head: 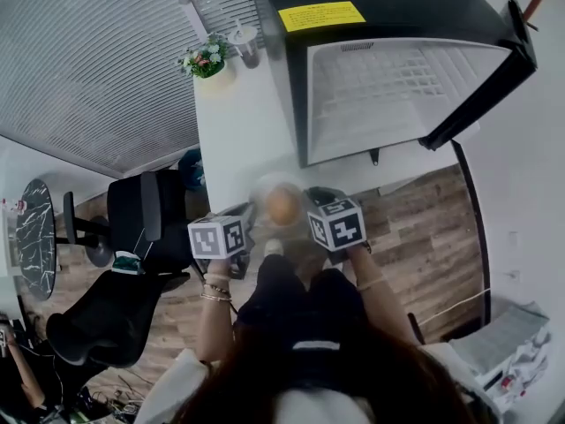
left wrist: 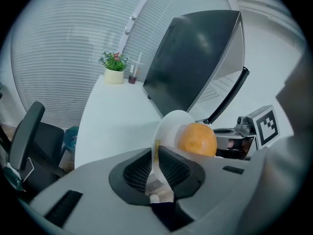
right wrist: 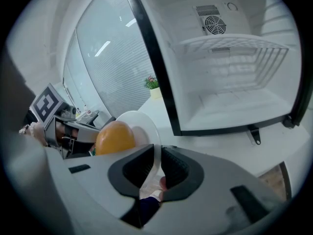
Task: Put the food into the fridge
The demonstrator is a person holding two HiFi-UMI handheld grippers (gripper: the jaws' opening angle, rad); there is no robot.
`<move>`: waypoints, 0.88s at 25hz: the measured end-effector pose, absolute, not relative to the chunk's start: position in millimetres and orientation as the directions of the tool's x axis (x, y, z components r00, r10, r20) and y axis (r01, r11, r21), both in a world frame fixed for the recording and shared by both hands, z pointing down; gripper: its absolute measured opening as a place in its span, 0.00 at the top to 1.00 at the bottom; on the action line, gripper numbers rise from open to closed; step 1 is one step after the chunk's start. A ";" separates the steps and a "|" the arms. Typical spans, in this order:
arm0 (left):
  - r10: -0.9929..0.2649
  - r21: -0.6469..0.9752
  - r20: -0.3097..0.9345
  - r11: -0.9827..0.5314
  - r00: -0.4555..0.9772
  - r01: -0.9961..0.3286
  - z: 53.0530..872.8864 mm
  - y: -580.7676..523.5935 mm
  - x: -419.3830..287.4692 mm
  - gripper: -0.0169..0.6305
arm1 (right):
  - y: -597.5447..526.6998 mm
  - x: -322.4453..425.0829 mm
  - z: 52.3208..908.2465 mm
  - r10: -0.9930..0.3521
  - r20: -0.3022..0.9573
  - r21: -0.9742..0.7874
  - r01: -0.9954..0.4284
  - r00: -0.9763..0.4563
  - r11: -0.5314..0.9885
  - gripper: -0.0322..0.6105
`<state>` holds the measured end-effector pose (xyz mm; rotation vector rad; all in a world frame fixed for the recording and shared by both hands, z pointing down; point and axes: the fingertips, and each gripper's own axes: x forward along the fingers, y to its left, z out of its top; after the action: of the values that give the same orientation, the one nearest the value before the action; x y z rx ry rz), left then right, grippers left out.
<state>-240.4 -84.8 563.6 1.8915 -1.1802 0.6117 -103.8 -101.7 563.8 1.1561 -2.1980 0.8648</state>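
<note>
A white plate (head: 281, 203) carrying an orange (head: 282, 205) hangs between my two grippers, blurred in the head view, just in front of the open black fridge (head: 397, 95). My left gripper (left wrist: 156, 156) is shut on the plate's rim (left wrist: 168, 129), with the orange (left wrist: 196, 139) just beyond the jaws. My right gripper (right wrist: 157, 163) is shut on the opposite rim of the plate (right wrist: 142, 124), the orange (right wrist: 115, 137) to its left. The fridge's white inside (right wrist: 234, 102) and wire shelf (right wrist: 230, 48) stand open ahead of the right gripper.
The fridge stands on a white counter (head: 234, 131) with a potted plant (head: 206, 59) and a cup (head: 244, 41) at its far end. Black office chairs (head: 141, 210) stand to the left on the wooden floor (head: 424, 228). The fridge door (head: 481, 104) swings out to the right.
</note>
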 end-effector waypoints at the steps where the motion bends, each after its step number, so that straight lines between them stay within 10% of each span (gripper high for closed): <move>1: -0.505 0.377 0.738 -0.242 0.448 -0.894 563.0 -83.1 -235.8 0.90 | -99.6 -99.2 563.2 -0.530 0.679 -0.298 -0.850 -0.508 0.433 0.88; 22: -0.531 0.371 0.716 -0.260 0.453 -0.891 554.6 -49.6 -137.9 0.90 | -68.1 -1.9 554.1 -0.559 0.657 -0.281 -0.852 -0.506 0.442 0.88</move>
<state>-137.9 -49.6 554.6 1.9313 -1.1923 0.5907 -1.9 -68.1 554.1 1.1842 -2.2235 0.8247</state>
